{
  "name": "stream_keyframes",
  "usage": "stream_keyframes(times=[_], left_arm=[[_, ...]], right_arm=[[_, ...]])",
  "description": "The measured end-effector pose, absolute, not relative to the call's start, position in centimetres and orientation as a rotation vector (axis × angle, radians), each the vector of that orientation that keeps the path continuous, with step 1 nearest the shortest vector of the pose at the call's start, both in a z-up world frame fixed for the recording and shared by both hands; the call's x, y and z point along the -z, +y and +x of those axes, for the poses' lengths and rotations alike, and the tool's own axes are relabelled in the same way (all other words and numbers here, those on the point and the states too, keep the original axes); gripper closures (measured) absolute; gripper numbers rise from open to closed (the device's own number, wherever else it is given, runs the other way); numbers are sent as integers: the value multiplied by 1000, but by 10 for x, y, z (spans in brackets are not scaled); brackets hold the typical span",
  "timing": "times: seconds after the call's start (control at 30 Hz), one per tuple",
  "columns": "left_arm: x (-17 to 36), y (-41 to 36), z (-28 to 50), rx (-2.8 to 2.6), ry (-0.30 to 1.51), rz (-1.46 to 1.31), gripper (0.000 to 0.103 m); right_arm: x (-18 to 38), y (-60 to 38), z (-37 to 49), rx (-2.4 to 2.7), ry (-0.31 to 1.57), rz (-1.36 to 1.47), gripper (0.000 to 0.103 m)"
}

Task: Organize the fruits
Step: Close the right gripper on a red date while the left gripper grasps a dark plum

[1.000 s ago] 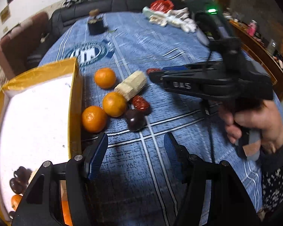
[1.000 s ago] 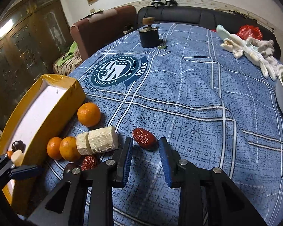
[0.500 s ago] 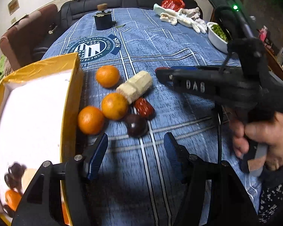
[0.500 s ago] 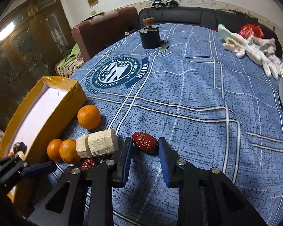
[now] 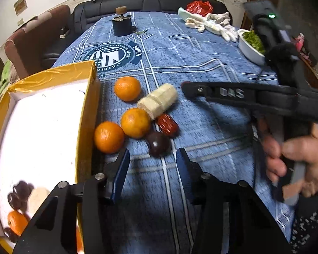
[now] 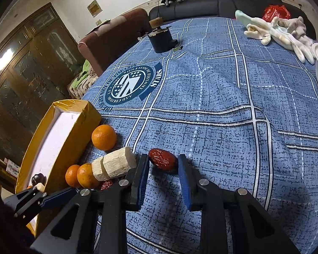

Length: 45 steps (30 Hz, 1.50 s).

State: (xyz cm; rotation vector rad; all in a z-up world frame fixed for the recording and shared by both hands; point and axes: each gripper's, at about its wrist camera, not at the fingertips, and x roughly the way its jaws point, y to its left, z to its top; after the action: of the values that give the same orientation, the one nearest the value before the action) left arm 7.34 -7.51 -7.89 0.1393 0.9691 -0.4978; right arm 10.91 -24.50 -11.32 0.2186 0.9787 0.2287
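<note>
My right gripper (image 6: 163, 160) is shut on a red date (image 6: 162, 162) that lies on the blue cloth; from the left wrist view it (image 5: 186, 90) shows side-on. My left gripper (image 5: 152, 156) is closing, its pads apart from a dark round fruit (image 5: 159, 144) just ahead of its tips. Beside that fruit lie a second red date (image 5: 167, 123), three oranges (image 5: 135, 122) and a pale cut stalk (image 5: 158, 101). To the left stands a yellow box (image 5: 87, 105) holding dark fruits (image 5: 19, 192), an orange and a pale piece.
A black pot (image 5: 122, 25) stands far back on the table. White gloves (image 5: 209, 24) and a red bag (image 5: 199, 7) lie at the back right, with a white bowl of greens (image 5: 250, 46) near the right edge. A person's hand (image 5: 296, 158) holds the right gripper.
The left jaws have narrowed and the dark fruit now sits closer to their tips. The right gripper has moved forward so the red date, earlier ahead of its tips, lies between them.
</note>
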Motion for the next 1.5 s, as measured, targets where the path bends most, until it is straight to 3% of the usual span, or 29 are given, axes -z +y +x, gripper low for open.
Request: stream_keyframes(times=[0.3,0.6,0.97,1.5], left_arm=[[91,-89,71,552,1029,129,59],[93,-101,93,486,978,157,59],[92,-99,89,497,928,171,81],[42,-69,47,441,727,230,81]], right_arm=[[115,-246,109,-231,978,229,75],[114,-247,109,-231,977,234,75],[112,-245,109,-236,991,229,76],[89,-241,92,-315,902,281,76]])
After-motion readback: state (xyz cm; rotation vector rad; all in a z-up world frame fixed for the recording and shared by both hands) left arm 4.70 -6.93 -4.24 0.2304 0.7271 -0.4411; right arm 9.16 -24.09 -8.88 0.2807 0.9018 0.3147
